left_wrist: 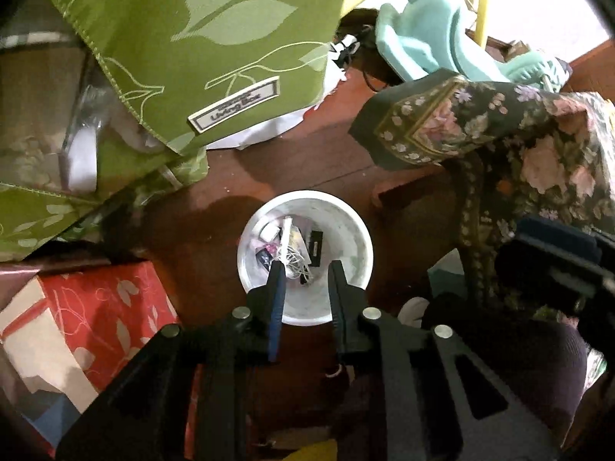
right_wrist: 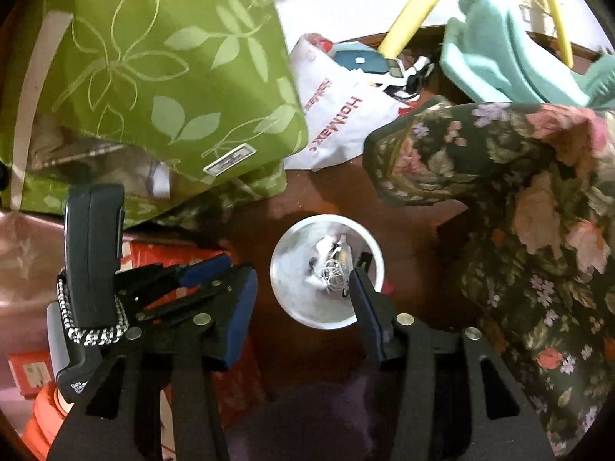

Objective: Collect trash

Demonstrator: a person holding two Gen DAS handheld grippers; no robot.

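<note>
A white bin [left_wrist: 353, 230] stands on the dark wooden floor, holding a tangled white cable [left_wrist: 294, 259], a black piece [left_wrist: 315, 247] and other small scraps. My left gripper [left_wrist: 306, 267] hangs right over its mouth, pointing steeply down, open, with nothing between its fingers. In the right wrist view the same bin [right_wrist: 288, 276] lies below my right gripper [right_wrist: 300, 280], whose jaws stand wide apart and empty, the right fingertip over the rim. The cable tangle [right_wrist: 332, 269] shows inside. The left gripper [right_wrist: 215, 265] shows to the left of the bin in that view.
A green leaf-print fabric box [left_wrist: 192, 38] leans at the upper left, with a red patterned box [left_wrist: 100, 307] below it. A dark floral cloth [left_wrist: 519, 146] drapes on the right. Behind lie a teal plastic object [left_wrist: 423, 38] and a white plastic bag [right_wrist: 338, 115].
</note>
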